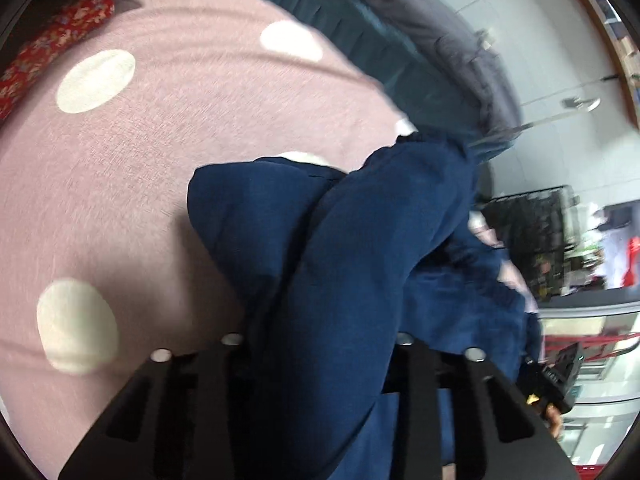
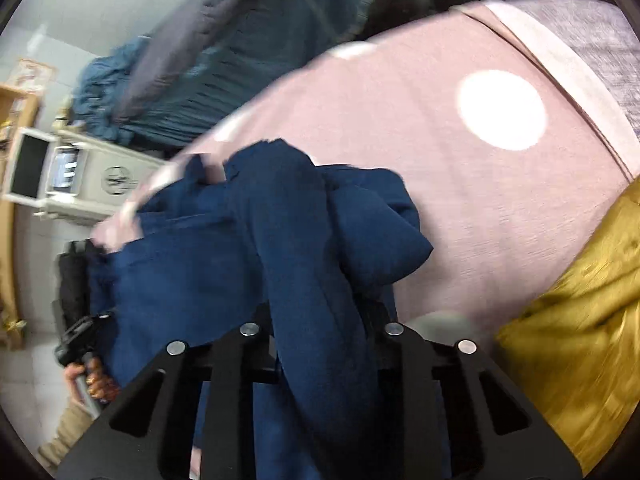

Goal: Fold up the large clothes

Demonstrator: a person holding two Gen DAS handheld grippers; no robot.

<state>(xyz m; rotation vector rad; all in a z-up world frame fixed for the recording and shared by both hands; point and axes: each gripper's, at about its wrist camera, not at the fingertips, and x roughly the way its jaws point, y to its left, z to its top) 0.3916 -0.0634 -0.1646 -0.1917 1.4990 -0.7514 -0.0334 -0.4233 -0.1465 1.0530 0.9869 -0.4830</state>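
Note:
A large navy blue garment (image 1: 352, 264) hangs bunched between both grippers above a pink bedsheet with white dots (image 1: 168, 128). My left gripper (image 1: 320, 352) is shut on a fold of it, the cloth running up between the black fingers. My right gripper (image 2: 320, 340) is shut on another fold of the same garment (image 2: 288, 240). The other hand and gripper show at the lower right of the left wrist view (image 1: 556, 384) and the lower left of the right wrist view (image 2: 80, 344).
A red floral cloth (image 1: 52, 40) lies at the sheet's far left. A mustard yellow garment (image 2: 580, 320) lies on the sheet at right. Teal and grey bedding (image 2: 224, 64) is piled past the bed edge. A cream cabinet (image 2: 80, 176) stands on the floor.

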